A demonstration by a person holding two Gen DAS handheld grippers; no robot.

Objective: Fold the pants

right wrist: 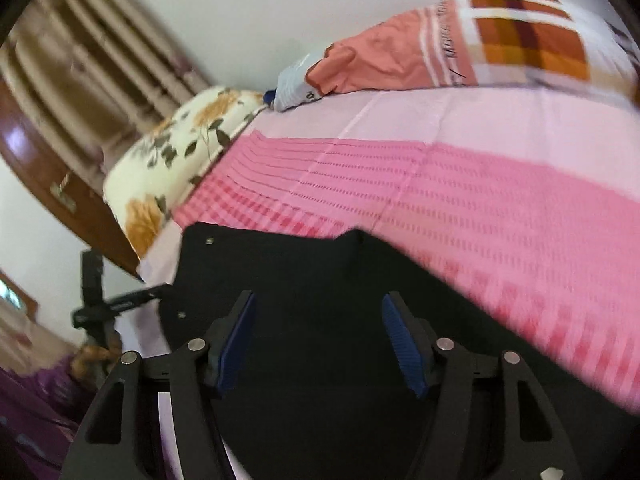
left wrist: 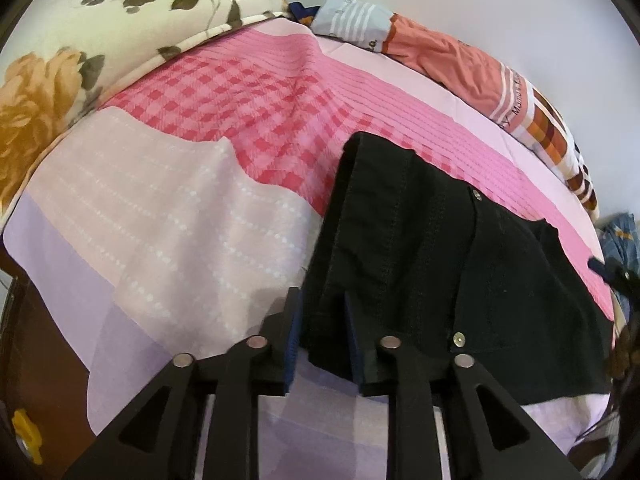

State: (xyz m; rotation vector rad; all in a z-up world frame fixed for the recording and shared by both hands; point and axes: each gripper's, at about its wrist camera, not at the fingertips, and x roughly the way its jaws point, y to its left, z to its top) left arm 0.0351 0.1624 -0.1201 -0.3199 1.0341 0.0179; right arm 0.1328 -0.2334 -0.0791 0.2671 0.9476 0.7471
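Black pants (left wrist: 440,248) lie on the pink bed cover (left wrist: 248,108), waist end with metal rivets toward me. My left gripper (left wrist: 322,312) has its jaws around the pants' left edge, with cloth pinched between the blue pads. In the right wrist view the pants (right wrist: 320,280) spread under my right gripper (right wrist: 318,328), whose jaws stand wide apart above the cloth, holding nothing. The left gripper shows at the left of that view as a black bar (right wrist: 116,304).
A floral pillow (left wrist: 100,32) lies at the far left of the bed. An orange and plaid pillow (left wrist: 460,60) lies at the far right. A wooden headboard (right wrist: 36,160) and curtains stand beyond. The bed's near edge is below my grippers.
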